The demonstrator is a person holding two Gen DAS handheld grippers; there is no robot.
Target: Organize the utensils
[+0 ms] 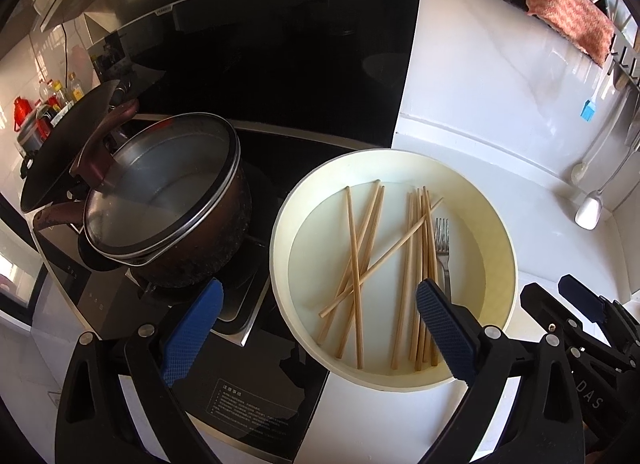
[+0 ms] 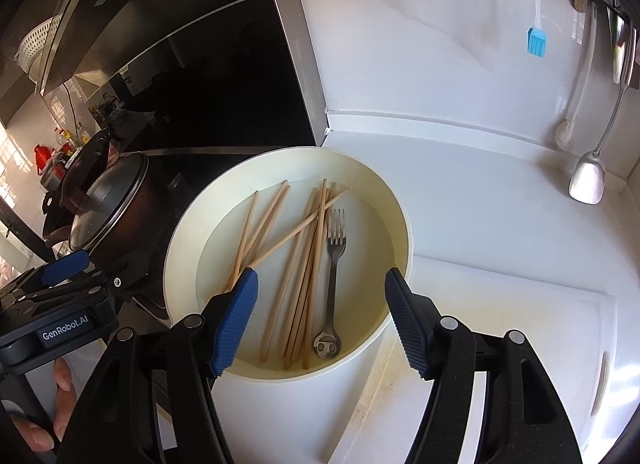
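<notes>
Left wrist view puts my left gripper (image 1: pixel 320 328) low over the near rim of a cream basin (image 1: pixel 280 223), its jaws spread wide with nothing between them. One blue pad hangs over the black stove top, the other over the basin's inside. In the basin lie wooden chopsticks (image 1: pixel 356 264), some side by side and some crossed, with a metal fork (image 1: pixel 443 252) just to their right, tines pointing far. Left of the basin, on the stove, stands a dark pot (image 1: pixel 192 240) with a glass lid (image 1: pixel 160 187).

From the right wrist camera I see my right gripper (image 2: pixel 322 320) above the near side of the same basin, jaws also wide and holding nothing, the fork's handle end showing between them. The basin stands on a white counter (image 2: pixel 480 191). On the far right wall hang a blue brush (image 2: pixel 536 41) and a ladle (image 2: pixel 588 179).
</notes>
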